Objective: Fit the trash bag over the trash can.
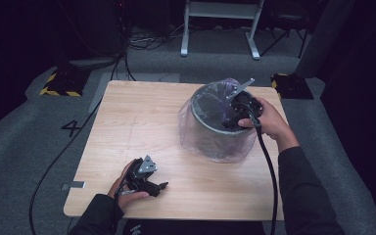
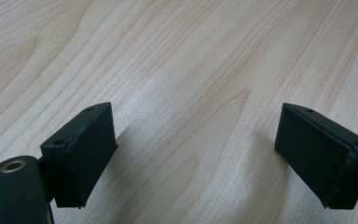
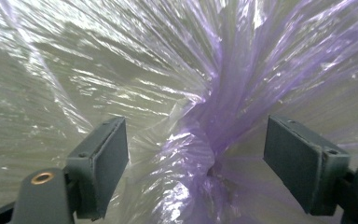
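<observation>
Left tongs [image 1: 162, 186] lie nearest the camera in the high view, at about 7 o'clock on the tabletop [image 1: 142, 122], held low in the left hand [image 1: 127, 188]. Their jaws stand wide apart with nothing between them; in the left gripper view [image 2: 196, 154] bare wood grain [image 2: 168, 70] shows between the two black pads, close beneath them.

Right tongs [image 1: 235, 122] are at about 1 o'clock on the tabletop, held by the right hand [image 1: 269, 121] and pointed into the mouth of the bin [image 1: 210, 132]. A cable [image 1: 269, 171] trails from them toward 5 o'clock along the sleeve [image 1: 303, 196].

Bin position: upright at about 1 o'clock on the tabletop, well apart from the left tongs. A clear, purple-tinted bag [image 1: 191, 129] lines the bin, with its edge folded over the rim and hanging down the outer wall.

In the right gripper view the jaws of the right tongs [image 3: 196, 163] stand wide apart. A gathered, twisted fold of the bag [image 3: 214, 121] lies between them, rising toward 12 o'clock. Neither pad presses on the film; a gap shows on both sides of the fold. Creased plastic spreads out from the fold toward 10 and 2 o'clock.
</observation>
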Motion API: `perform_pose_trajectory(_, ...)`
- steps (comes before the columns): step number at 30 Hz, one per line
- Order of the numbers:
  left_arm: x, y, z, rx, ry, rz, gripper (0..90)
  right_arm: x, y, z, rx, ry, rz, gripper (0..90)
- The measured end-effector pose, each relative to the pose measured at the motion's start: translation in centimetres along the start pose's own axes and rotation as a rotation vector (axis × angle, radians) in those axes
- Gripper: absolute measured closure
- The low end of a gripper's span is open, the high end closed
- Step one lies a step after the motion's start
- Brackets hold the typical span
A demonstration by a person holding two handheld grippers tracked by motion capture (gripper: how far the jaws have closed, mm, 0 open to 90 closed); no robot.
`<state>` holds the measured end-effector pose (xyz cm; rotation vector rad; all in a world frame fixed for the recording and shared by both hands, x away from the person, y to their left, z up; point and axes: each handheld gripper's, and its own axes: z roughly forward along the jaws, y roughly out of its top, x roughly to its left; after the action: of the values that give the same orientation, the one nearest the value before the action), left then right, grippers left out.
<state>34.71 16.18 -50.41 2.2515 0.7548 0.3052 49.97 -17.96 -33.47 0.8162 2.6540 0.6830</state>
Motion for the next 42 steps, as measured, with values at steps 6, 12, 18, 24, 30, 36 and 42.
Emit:
perform_pose_trajectory(6,0.0,0.0,0.0,0.001,0.000,-0.001,12.0,0.0,-0.1,-0.2,-0.021,-0.014,0.006,20.4)
perform_pose_trajectory(12,0.0,0.0,0.0,-0.001,0.000,-0.001,11.9,0.1,-0.1,-0.5,-0.035,-0.024,0.002,19.5)
perform_pose_trajectory(18,0.0,0.0,0.0,0.001,0.000,-0.001,12.0,0.0,-0.2,-0.8,-0.073,-0.011,0.014,19.0)
perform_pose_trajectory(24,0.0,0.0,0.0,0.000,0.000,0.000,11.9,0.2,-0.2,-1.2,-0.132,-0.021,0.007,18.4)
perform_pose_trajectory(30,0.0,0.0,0.0,0.001,0.001,0.000,12.0,0.5,-0.2,-1.8,-0.196,-0.039,-0.003,17.7)
perform_pose_trajectory(36,0.0,0.0,0.0,-0.001,0.000,-0.001,11.9,0.9,-0.3,-2.0,-0.256,-0.040,-0.022,17.5)
perform_pose_trajectory(42,0.0,0.0,0.0,0.001,0.000,0.000,11.9,0.9,-0.5,-2.1,-0.288,-0.061,-0.010,17.0)
